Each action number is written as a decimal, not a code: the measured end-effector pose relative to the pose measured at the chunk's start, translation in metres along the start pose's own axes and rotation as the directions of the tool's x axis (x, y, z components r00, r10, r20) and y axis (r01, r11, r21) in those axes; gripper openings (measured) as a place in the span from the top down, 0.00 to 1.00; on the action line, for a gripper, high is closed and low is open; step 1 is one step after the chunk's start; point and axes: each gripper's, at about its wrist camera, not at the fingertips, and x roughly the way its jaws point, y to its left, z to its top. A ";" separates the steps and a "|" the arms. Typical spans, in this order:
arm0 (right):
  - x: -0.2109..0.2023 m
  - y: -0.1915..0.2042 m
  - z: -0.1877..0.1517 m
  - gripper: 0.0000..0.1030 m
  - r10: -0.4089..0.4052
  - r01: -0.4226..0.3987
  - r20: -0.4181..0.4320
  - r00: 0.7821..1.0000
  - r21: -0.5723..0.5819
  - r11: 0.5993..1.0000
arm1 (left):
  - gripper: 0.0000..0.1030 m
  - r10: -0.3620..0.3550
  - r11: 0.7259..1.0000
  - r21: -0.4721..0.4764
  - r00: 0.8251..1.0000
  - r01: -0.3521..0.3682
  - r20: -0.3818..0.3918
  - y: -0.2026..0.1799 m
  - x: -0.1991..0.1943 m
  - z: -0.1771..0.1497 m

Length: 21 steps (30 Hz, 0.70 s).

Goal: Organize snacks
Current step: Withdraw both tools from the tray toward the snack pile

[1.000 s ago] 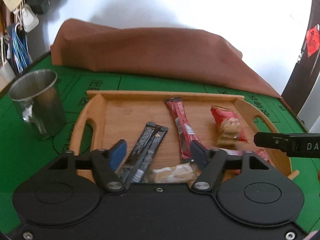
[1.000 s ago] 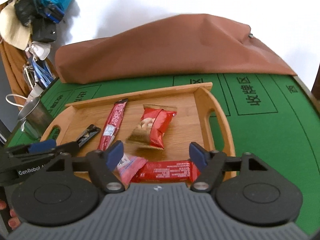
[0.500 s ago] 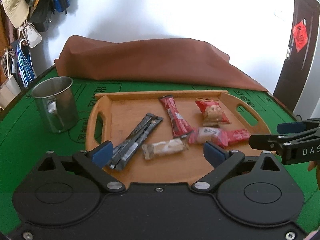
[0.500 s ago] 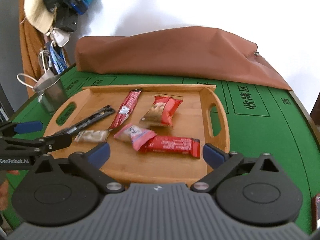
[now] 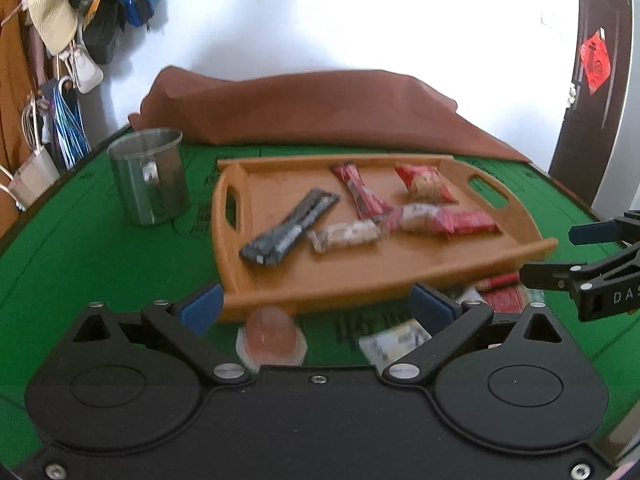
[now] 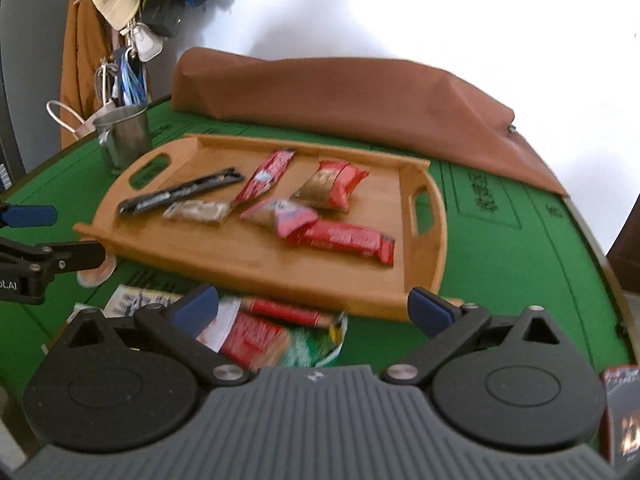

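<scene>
Snacks on tray: six packets lie flat on the wooden tray (image 6: pixel 428 248). A black stick pack (image 6: pixel 180 192) lies nearest the left handle hole, a pale wafer packet (image 6: pixel 196 211) just below it, a long red bar (image 6: pixel 266 178) slanting up the middle, a red and brown pouch (image 6: pixel 332 184) to its right, a pink packet (image 6: pixel 286 214) touching a wide red bar (image 6: pixel 348 238) near the front right.
Tray: sits on the green worktop (image 6: pixel 520 264), long side toward both cameras, a handle hole at each short end.
Snacks off tray: in the right wrist view a heap of loose packets (image 6: pixel 260 328), red, white and green, lies on the worktop just in front of the tray's near edge; they are blurred. In the left wrist view a clear jelly cup (image 5: pixel 270 334) lies against the near rim.
Left gripper (image 5: pixel 316 310): fingers spread wide with nothing gripped; the tray's near rim and the jelly cup show in the gap.
Right gripper (image 6: pixel 314 306): fingers spread wide and released, above the loose heap, not pressing on it.
Steel mug (image 5: pixel 150 176): upright on the worktop, left of the tray and apart from it.
Brown cover (image 6: pixel 340 96): draped along the far edge of the worktop, behind the tray.
Wall corner: hats and bags (image 5: pixel 80 12) hang at upper left.
</scene>
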 end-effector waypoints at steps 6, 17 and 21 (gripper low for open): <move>-0.007 0.005 -0.017 0.00 -0.020 0.020 -0.014 1.000 -0.019 1.000 | 0.03 -0.009 1.000 -0.004 1.000 0.009 -0.023 0.002 -0.010 -0.019; -0.004 0.001 -0.036 0.00 -0.124 0.117 -0.058 0.991 -0.119 0.986 | 0.03 0.013 0.999 0.045 0.998 -0.010 -0.056 -0.005 -0.037 -0.059; 0.002 0.003 -0.038 0.00 -0.128 0.119 -0.067 0.990 -0.122 0.985 | 0.01 0.026 0.999 0.046 0.997 -0.023 -0.067 -0.007 -0.036 -0.067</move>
